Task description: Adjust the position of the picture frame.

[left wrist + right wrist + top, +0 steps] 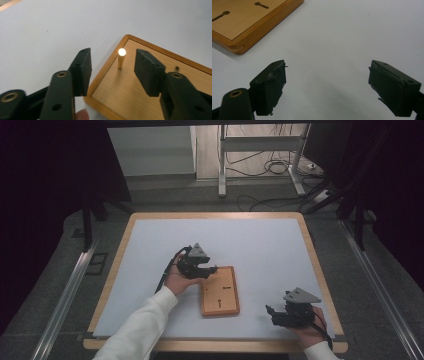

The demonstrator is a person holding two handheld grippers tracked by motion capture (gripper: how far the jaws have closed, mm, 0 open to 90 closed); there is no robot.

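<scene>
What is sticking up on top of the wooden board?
A small peg stands upright on the wooden board, between the open left claw without touching it. Two dark keyhole slots too. Its underside is hidden.

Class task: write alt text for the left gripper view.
An open black left gripper brackets a short upright brass-coloured peg standing on a framed wooden board. The board lies on a white table.

A lone upright peg [121, 59] obstructs the wooden board [220, 291]; white tabletop [260, 245] around lies open.
</scene>
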